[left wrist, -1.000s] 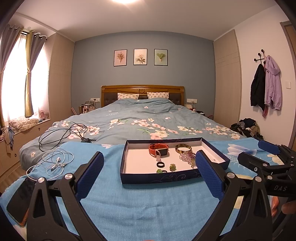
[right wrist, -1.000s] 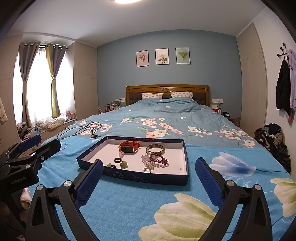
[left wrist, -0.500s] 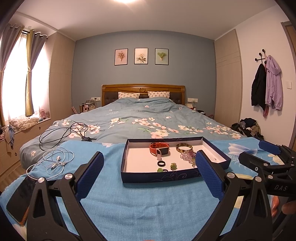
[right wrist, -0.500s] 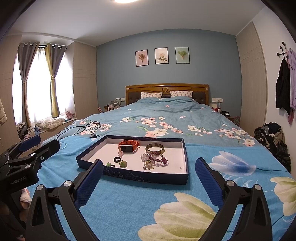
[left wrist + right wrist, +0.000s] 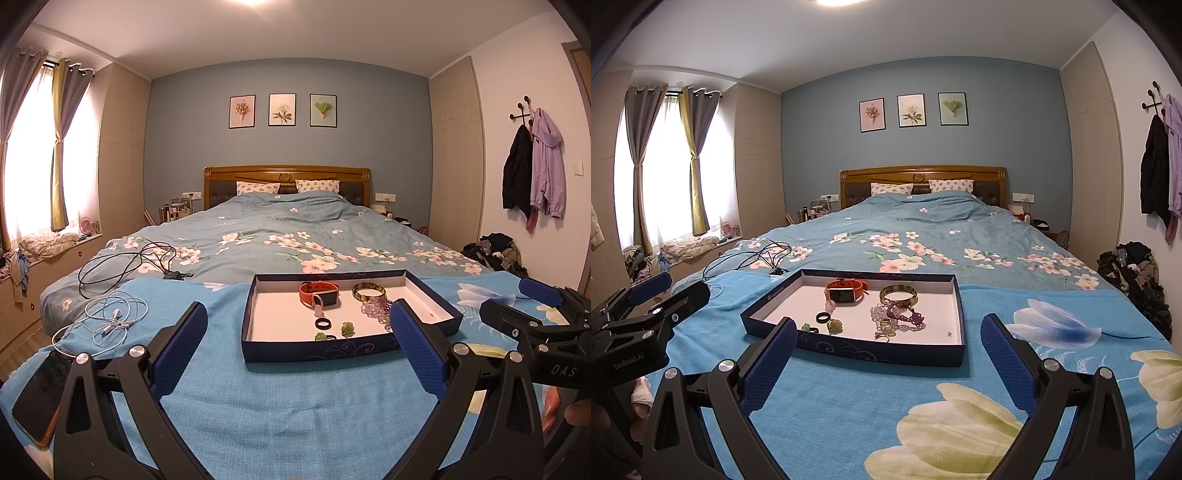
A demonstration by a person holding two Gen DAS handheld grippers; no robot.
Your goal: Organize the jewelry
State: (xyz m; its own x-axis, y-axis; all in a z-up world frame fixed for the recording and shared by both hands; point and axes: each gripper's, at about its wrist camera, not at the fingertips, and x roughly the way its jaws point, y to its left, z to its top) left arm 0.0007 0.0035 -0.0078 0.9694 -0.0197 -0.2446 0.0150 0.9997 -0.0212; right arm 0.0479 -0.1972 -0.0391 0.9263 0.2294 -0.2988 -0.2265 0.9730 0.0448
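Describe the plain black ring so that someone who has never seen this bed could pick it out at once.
On the blue blanket at the foot of the bed lies a shallow dark blue tray with a white floor. The black ring lies flat near its front edge, just in front of the orange-strapped watch. Unlike the green-stoned pieces beside it, it is a bare dark band with no stone.

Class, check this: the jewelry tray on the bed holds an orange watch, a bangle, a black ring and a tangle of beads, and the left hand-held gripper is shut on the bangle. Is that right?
One error. The left hand-held gripper is open and empty. The left wrist view shows the bangle lying in the tray with the orange watch, black ring and beads.
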